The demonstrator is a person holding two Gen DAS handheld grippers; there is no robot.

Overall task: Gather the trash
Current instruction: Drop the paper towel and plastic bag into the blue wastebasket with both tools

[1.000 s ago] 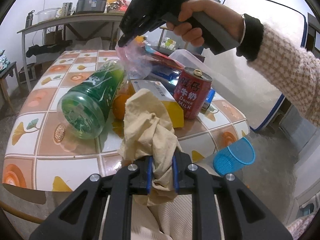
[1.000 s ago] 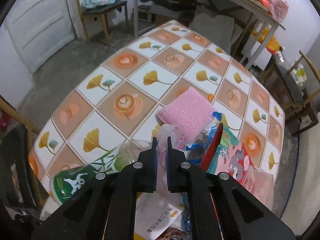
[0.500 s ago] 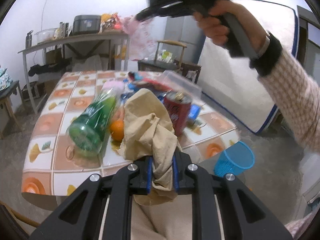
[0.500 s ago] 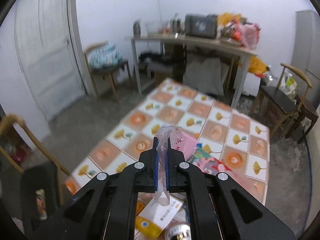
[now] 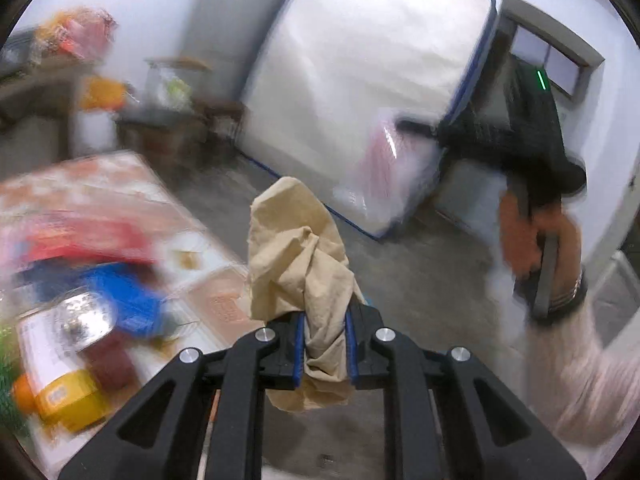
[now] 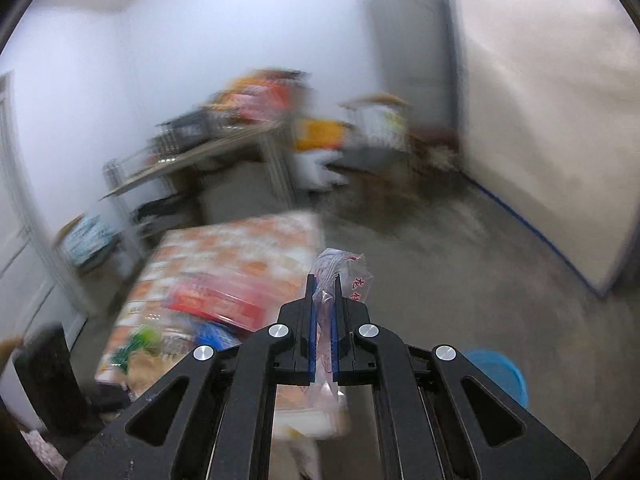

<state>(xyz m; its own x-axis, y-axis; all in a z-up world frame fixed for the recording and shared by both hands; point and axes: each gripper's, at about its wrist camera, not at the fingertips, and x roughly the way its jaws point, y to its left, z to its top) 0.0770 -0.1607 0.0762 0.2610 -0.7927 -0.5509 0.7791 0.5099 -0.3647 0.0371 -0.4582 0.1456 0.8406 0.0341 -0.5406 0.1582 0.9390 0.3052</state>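
Observation:
My left gripper (image 5: 325,320) is shut on a crumpled tan paper wad (image 5: 298,248), held in the air off the right end of the tiled table (image 5: 216,280). My right gripper (image 6: 324,292) is shut on a clear plastic bag with red print (image 6: 340,268). The left wrist view shows that same gripper (image 5: 404,126) at the upper right, gripped by a hand (image 5: 536,240), the bag (image 5: 378,160) dangling from its tip. A blue plastic basket (image 6: 500,372) stands on the floor at the lower right of the right wrist view.
Blurred litter lies on the table: a red can (image 5: 100,340), a yellow and white carton (image 5: 56,376), blue and red wrappers (image 5: 120,280), an orange (image 5: 20,394). A white mattress (image 5: 360,92) leans on the wall. A cluttered shelf table (image 6: 208,152) and chairs stand behind.
Both grippers have swung fast to the right, away from the table and toward the floor by the mattress. Each still carries its load. The right gripper has rolled over.

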